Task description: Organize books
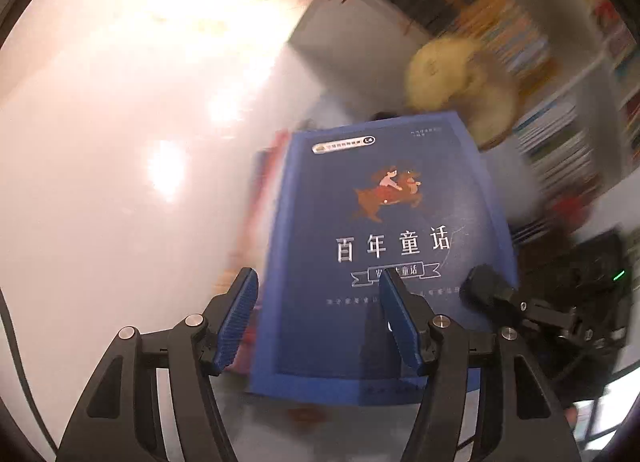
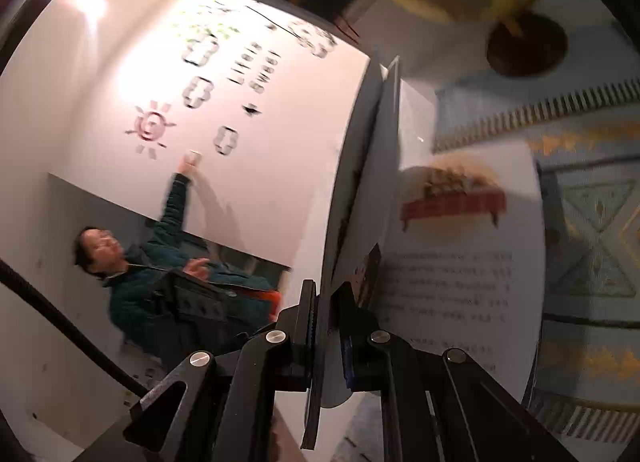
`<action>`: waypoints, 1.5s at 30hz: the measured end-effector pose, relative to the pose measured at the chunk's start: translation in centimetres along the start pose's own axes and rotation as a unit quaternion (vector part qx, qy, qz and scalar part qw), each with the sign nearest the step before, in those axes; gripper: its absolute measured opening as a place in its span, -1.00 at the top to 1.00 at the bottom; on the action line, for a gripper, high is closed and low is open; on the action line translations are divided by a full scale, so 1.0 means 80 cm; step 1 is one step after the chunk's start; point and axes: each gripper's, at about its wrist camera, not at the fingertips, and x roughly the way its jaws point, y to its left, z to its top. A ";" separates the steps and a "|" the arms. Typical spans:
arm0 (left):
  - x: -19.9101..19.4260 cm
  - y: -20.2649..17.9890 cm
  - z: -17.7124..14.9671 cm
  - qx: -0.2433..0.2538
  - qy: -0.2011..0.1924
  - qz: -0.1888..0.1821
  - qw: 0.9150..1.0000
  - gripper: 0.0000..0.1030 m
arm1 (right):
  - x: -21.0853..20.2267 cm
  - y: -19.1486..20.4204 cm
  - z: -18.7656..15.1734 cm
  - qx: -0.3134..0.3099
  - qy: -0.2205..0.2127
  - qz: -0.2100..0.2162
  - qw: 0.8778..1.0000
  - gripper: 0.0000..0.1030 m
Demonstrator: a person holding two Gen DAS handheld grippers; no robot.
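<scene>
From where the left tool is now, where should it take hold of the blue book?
Take the blue book by its near left edge, coming straight forward. The left tool is open with one finger either side of that edge. The right tool already holds the book's right side, so the left side is the free part to grip.

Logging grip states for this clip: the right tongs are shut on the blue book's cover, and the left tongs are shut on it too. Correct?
Not quite. The left tongs are open, hovering over the blue book without gripping it, as the left wrist view shows. The right tongs are indeed shut on the cover.
</scene>
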 end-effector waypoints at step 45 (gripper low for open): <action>0.030 -0.038 -0.029 0.087 0.089 0.168 0.978 -0.21 | 0.032 0.032 -0.010 -0.163 0.108 -0.388 0.901 -0.48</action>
